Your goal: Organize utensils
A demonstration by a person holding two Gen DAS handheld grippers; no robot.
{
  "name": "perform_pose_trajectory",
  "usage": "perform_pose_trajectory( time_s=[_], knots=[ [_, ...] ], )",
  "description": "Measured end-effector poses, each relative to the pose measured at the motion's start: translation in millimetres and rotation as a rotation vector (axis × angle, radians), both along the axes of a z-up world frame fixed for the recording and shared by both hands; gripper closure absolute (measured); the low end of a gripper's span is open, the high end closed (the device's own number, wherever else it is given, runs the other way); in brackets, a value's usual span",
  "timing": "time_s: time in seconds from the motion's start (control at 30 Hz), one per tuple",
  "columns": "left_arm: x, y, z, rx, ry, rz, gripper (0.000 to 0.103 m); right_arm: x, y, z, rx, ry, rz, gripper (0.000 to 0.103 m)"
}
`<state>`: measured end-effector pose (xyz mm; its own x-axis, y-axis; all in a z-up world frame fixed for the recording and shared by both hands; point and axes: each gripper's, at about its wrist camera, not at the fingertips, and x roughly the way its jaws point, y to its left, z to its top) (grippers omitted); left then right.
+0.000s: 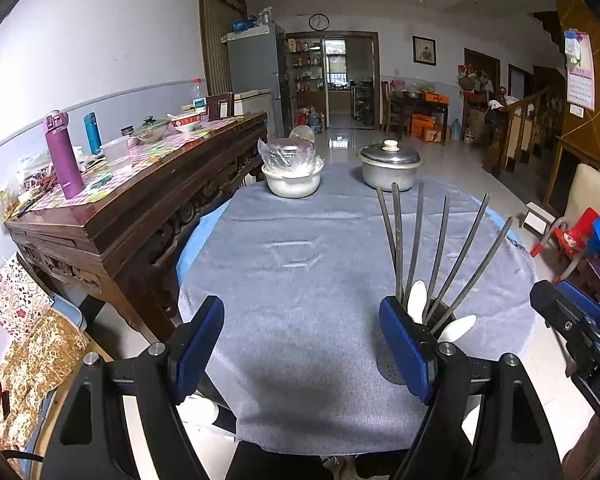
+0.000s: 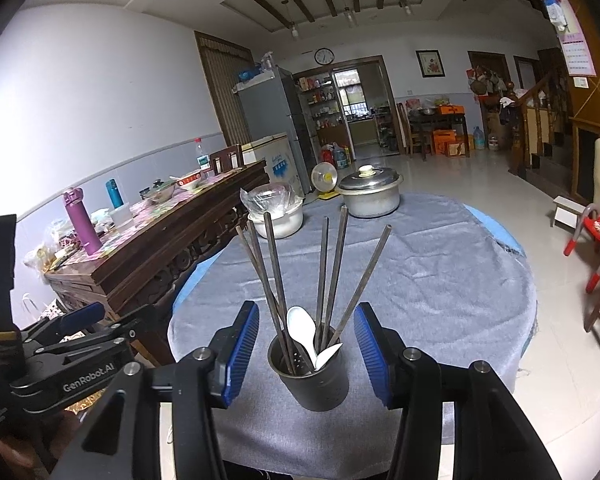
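A round worktop [image 2: 440,280] covered by a grey cloth [image 1: 300,260]. Near its far edge stand a lidded metal pot [image 2: 370,194] and, to its left, a white bowl [image 1: 292,184] holding a plastic bag. Near the near edge stands a dark utensil holder [image 2: 312,376] containing chopsticks [image 2: 332,264] and two white spoons [image 2: 304,334]. The right claw [image 2: 306,352], released, straddles the holder without touching. The left claw [image 1: 302,350] is released over bare cloth, left of the holder.
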<state>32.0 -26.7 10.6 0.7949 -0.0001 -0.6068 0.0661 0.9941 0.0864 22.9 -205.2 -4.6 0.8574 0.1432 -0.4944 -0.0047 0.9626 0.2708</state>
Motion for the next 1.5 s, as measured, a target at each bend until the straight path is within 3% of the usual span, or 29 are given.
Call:
perform_pose_trajectory(
  time_s=[1.5],
  knots=[
    [1, 20, -4, -0.041, -0.012, -0.025, 0.022, 10, 23, 0, -0.060, 0.032, -0.020, 0.048]
  ],
)
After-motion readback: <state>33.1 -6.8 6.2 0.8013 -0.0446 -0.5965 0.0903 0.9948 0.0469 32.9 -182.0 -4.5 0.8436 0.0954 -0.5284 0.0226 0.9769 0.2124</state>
